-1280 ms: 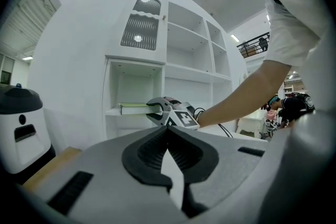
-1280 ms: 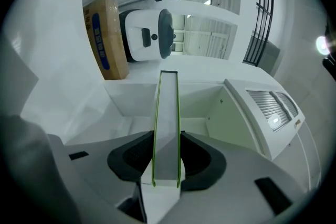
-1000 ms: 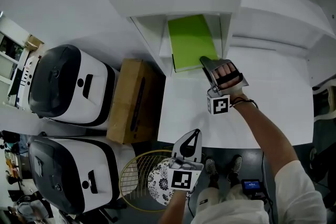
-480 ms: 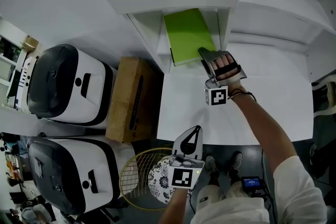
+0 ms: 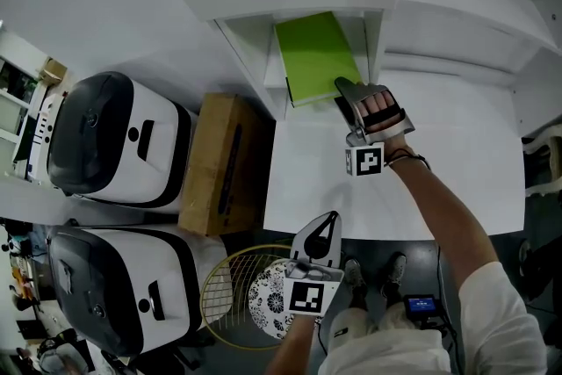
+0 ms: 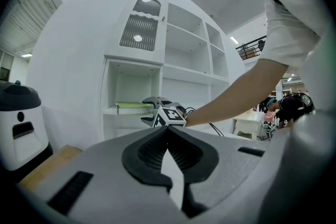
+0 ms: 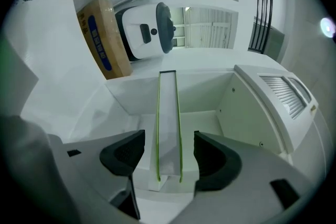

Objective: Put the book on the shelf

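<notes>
The green book (image 5: 316, 55) lies flat on the shelf (image 5: 273, 89) inside the white cabinet's lower compartment. My right gripper (image 5: 345, 91) is at the book's near right corner. In the right gripper view the book (image 7: 169, 113) stands edge-on between the jaws of the right gripper (image 7: 169, 145). Those jaws are opening, and a gap shows on each side between pad and cover. My left gripper (image 5: 325, 225) hangs low past the table's near edge, shut with nothing in it. From the left gripper (image 6: 168, 131), the book (image 6: 131, 106) shows far off on the shelf.
A white table (image 5: 439, 162) runs under my right arm. To its left stand a cardboard box (image 5: 219, 167) and two black-and-white appliances (image 5: 105, 140) (image 5: 105, 294). A badminton racket (image 5: 230, 285) lies on the floor by my left gripper.
The book has slid a little deeper into the compartment with the right gripper following it. The right jaws now stand apart from the covers. The left gripper has hardly moved.
</notes>
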Action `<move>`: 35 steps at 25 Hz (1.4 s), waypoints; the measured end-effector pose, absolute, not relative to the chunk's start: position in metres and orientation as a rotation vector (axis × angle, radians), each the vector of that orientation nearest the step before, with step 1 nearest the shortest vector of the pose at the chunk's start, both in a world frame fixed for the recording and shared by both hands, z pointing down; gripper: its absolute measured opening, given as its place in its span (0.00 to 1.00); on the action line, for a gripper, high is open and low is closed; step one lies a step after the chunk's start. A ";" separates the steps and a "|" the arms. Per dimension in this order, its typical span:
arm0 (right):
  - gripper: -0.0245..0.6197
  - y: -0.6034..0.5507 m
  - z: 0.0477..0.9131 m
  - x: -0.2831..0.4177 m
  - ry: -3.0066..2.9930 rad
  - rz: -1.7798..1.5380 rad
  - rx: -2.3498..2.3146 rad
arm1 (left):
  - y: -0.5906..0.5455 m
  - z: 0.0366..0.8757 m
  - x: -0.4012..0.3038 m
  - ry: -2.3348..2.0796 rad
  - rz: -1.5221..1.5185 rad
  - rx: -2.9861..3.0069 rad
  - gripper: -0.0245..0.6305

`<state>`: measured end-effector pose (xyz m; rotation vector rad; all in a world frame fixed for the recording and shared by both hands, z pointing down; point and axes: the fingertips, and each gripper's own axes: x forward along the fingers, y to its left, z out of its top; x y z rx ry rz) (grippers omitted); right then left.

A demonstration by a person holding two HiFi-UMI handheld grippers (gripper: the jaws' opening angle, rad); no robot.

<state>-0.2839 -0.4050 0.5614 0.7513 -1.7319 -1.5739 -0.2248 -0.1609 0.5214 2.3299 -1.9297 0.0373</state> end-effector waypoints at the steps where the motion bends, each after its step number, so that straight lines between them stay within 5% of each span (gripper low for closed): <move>1: 0.47 -0.404 0.561 -0.283 -1.740 -1.572 0.753 | -0.161 0.521 -0.224 -1.929 0.035 2.329 0.04; 16: 0.46 -0.341 0.543 -0.248 -1.864 -1.573 0.727 | -0.158 0.513 -0.208 -1.923 0.044 2.342 0.04; 27: 0.11 -0.288 0.501 -0.202 -1.887 -1.623 0.749 | -0.143 0.498 -0.181 -1.921 0.103 2.376 0.04; 35: 0.06 -0.251 0.478 -0.170 -1.972 -1.569 0.750 | -0.120 0.498 -0.156 -1.914 0.176 2.374 0.04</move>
